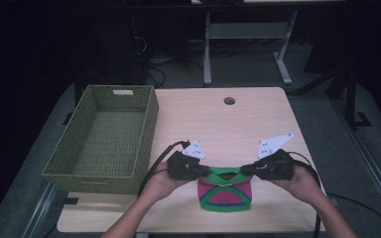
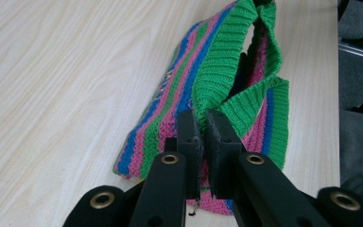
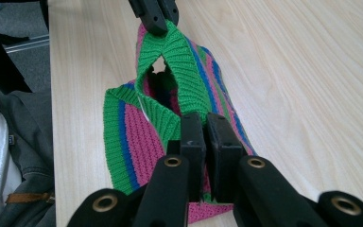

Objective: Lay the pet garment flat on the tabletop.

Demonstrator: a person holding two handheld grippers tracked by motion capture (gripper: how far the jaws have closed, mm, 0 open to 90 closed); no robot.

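Note:
A small knitted garment [image 1: 224, 194] with pink, blue and green stripes and a green ribbed band lies at the near edge of the wooden table [image 1: 218, 124]. My left gripper [image 1: 209, 172] is shut on the green band at its left end. In the left gripper view the left gripper [image 2: 202, 124] pinches the ribbed green edge of the garment [image 2: 227, 61]. My right gripper [image 1: 242, 170] is shut on the band's right end, and in the right gripper view the right gripper [image 3: 204, 124] clamps the garment [image 3: 179, 71]. The band is pulled open between them. The other gripper [image 3: 156, 19] holds the far end.
A green woven basket [image 1: 106, 139] stands on the table's left side, with nothing visible inside. A round cable hole [image 1: 229, 100] sits near the far edge. Table legs and cables lie on the floor beyond. Dark clothing [image 3: 23, 142] shows past the near edge.

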